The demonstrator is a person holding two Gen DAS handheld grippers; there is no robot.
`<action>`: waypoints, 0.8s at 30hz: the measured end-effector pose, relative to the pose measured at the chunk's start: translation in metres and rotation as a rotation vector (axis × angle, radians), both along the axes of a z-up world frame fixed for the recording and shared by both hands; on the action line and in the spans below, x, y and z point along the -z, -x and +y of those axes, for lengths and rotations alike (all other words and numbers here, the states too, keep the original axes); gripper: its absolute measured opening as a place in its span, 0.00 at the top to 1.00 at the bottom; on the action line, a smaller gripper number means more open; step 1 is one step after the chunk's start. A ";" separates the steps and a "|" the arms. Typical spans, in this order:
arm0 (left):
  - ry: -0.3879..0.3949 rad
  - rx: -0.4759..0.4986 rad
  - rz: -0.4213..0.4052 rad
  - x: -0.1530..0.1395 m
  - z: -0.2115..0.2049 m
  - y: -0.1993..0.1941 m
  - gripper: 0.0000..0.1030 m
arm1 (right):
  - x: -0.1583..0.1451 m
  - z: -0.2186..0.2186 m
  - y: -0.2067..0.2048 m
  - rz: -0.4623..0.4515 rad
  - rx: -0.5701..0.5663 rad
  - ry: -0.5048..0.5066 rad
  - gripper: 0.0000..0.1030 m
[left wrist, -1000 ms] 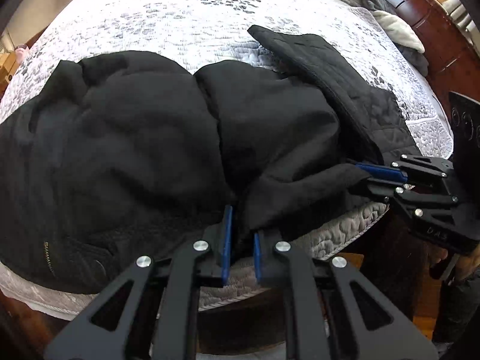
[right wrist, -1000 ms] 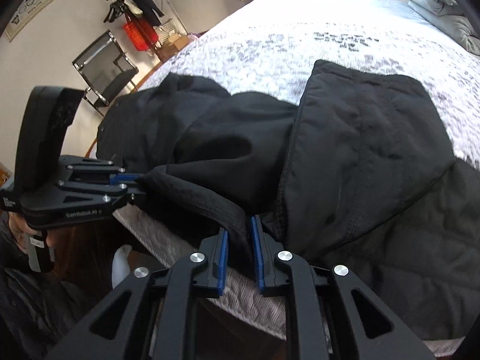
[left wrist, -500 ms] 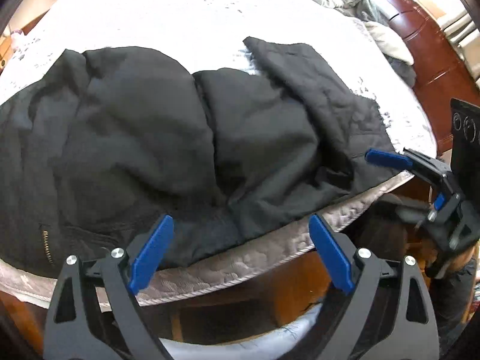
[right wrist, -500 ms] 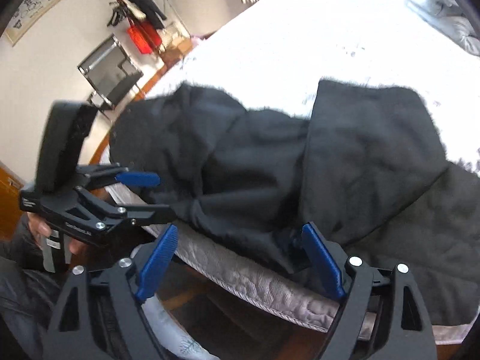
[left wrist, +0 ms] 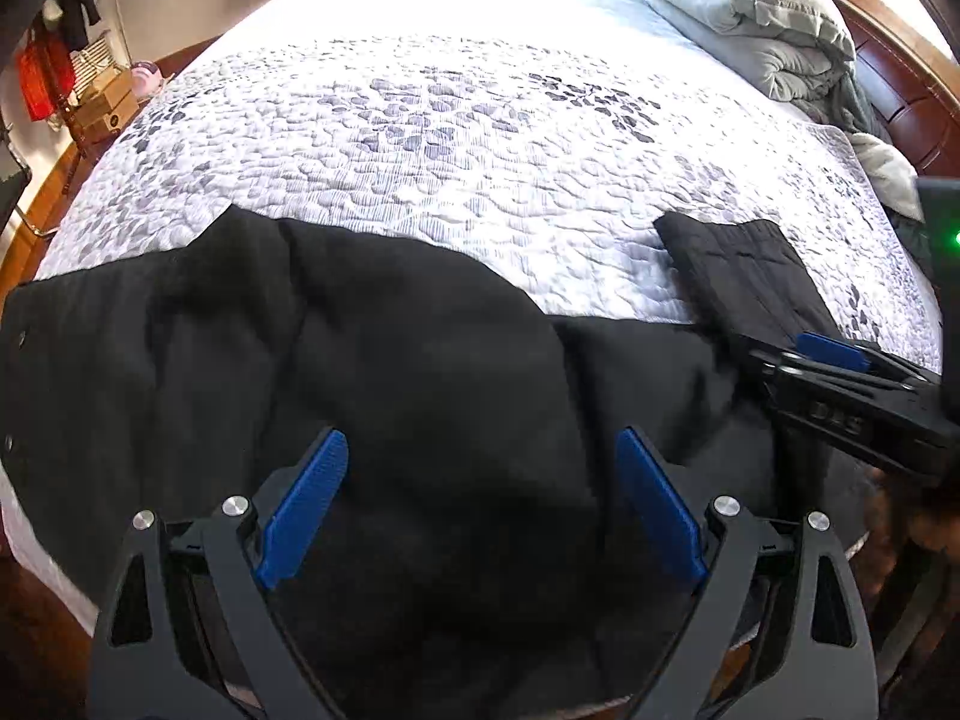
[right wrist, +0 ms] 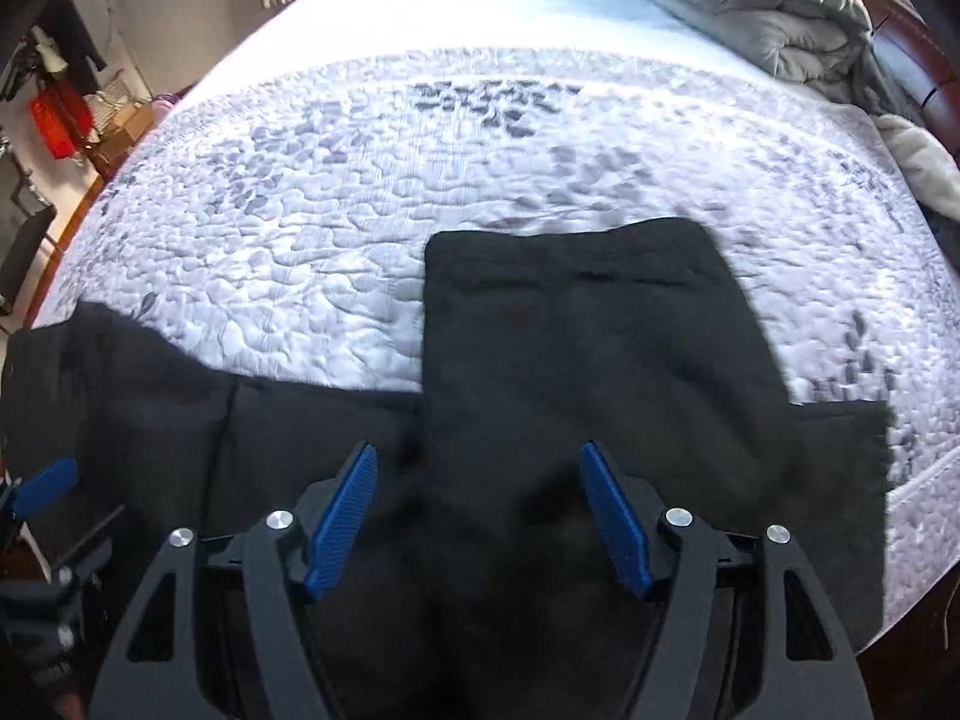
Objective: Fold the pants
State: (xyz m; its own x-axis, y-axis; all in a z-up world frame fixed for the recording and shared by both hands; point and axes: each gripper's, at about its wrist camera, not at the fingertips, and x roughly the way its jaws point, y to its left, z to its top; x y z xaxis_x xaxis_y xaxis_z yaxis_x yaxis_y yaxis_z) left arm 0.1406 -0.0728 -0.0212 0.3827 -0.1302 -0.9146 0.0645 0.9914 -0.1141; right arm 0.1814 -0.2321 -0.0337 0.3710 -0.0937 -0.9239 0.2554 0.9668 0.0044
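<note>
- Your pants were matt black cloth.
- Your quilted bedspread looked puckered, soft.
- Your headboard was glossy reddish wood.
- Your finger pads were ribbed blue plastic.

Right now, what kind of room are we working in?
Most likely a bedroom: the black pants lie on a bed with a white quilted bedspread, a folded grey comforter sits by the wooden headboard, and clothes hang at the wall.

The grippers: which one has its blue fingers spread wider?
The left gripper. Its fingers stand farther apart over the black pants than the right gripper's, whose fingers are closing.
</note>
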 end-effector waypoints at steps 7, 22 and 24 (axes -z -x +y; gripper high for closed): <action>0.013 0.026 0.008 0.009 0.009 -0.004 0.11 | 0.029 0.005 -0.044 0.101 0.114 0.153 0.33; 0.057 0.046 0.037 0.009 -0.001 0.018 0.11 | -0.040 -0.056 0.028 -0.163 0.246 0.000 0.94; 0.064 0.054 0.045 0.009 -0.006 0.022 0.11 | -0.050 -0.070 0.047 -0.190 0.277 -0.017 0.94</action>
